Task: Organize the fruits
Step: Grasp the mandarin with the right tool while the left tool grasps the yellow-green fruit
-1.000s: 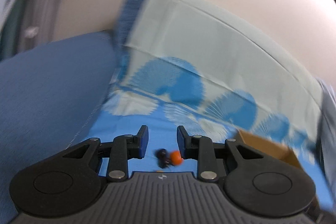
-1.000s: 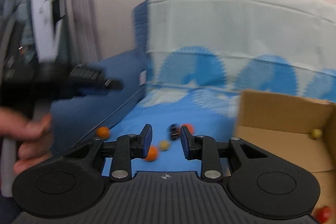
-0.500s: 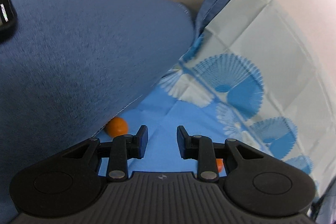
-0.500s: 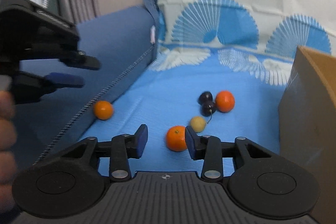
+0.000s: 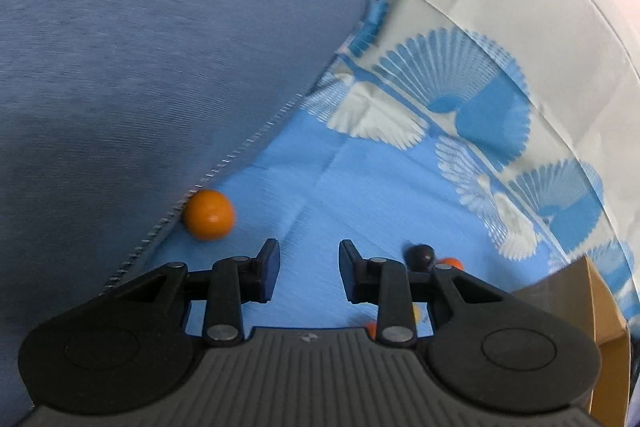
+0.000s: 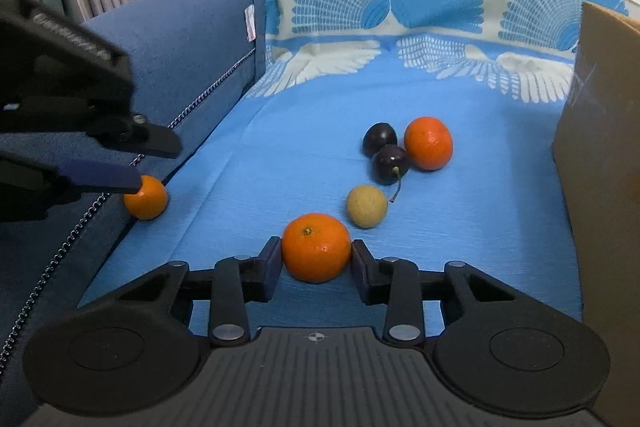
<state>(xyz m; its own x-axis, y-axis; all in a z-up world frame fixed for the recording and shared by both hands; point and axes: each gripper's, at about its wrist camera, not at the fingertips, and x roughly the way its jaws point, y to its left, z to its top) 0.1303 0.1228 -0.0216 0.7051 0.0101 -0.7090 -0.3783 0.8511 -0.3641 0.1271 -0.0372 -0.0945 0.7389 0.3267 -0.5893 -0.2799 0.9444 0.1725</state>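
In the right wrist view my right gripper [image 6: 316, 261] is open with a near orange [image 6: 316, 247] between its fingertips, on the blue cloth. Beyond it lie a yellowish round fruit [image 6: 367, 206], two dark plums [image 6: 390, 163] and another orange [image 6: 428, 143]. A small orange [image 6: 145, 202] rests against the blue sofa arm; my left gripper [image 6: 140, 163] hovers open just left of it. In the left wrist view my left gripper [image 5: 309, 269] is open and empty, with that small orange [image 5: 209, 214] ahead to the left and a dark plum [image 5: 418, 255] to the right.
A cardboard box [image 6: 604, 163] stands at the right edge of the cloth; it also shows in the left wrist view [image 5: 600, 315]. The blue sofa arm [image 5: 140, 67] rises on the left. A patterned cloth [image 6: 400, 7] covers the seat and backrest.
My right gripper has moved forward and down so the near orange now sits between its fingers. My left gripper has come closer to the small orange by the sofa arm.
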